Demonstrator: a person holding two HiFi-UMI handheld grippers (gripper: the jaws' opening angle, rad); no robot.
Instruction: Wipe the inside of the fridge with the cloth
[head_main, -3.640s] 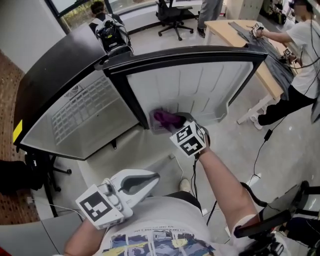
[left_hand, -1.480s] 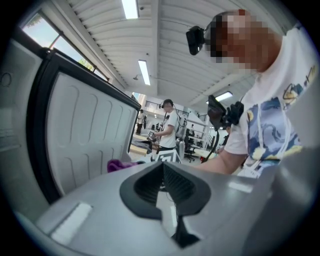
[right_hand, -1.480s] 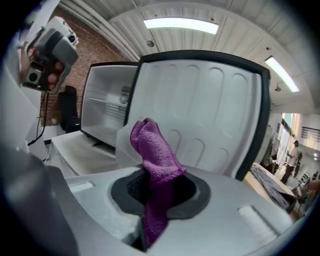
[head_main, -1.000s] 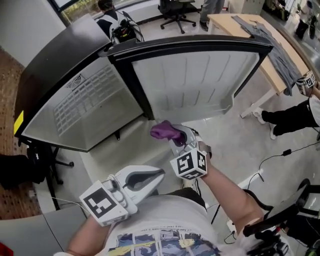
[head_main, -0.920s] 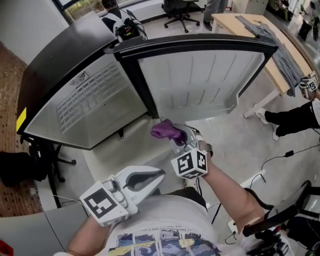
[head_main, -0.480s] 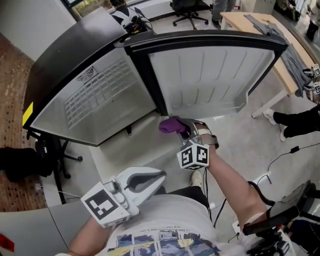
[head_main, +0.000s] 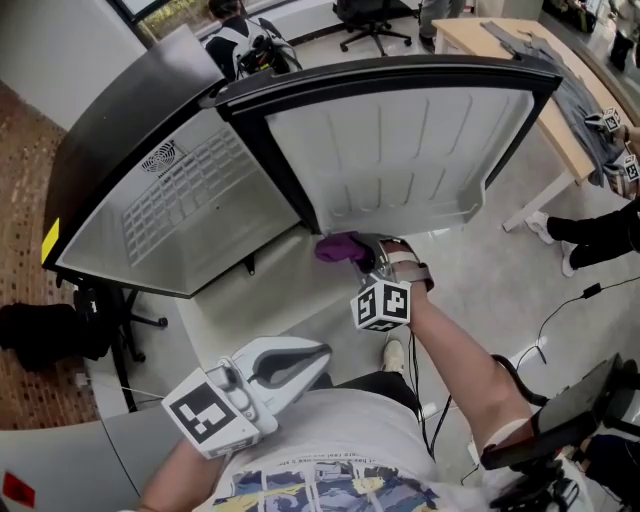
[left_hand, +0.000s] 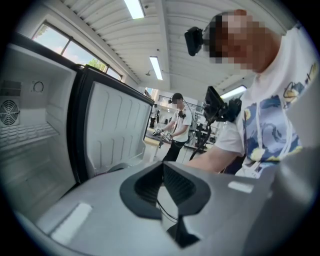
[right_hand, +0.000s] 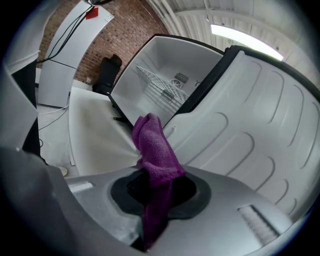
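Right gripper view: right gripper (right_hand: 157, 192) jaws clamped on the purple microfibre cloth (right_hand: 152, 145), bunched end forward for wiping — just outside the open white fridge (right_hand: 160, 65). Left gripper (left_hand: 162, 185) hangs low, jaws together, empty — evidently spare.

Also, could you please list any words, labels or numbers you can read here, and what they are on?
None can be read.
Yellow sticker on the fridge: too small to read.
Shirt print: blurred.
Marker cubes: square patterns only, no words.
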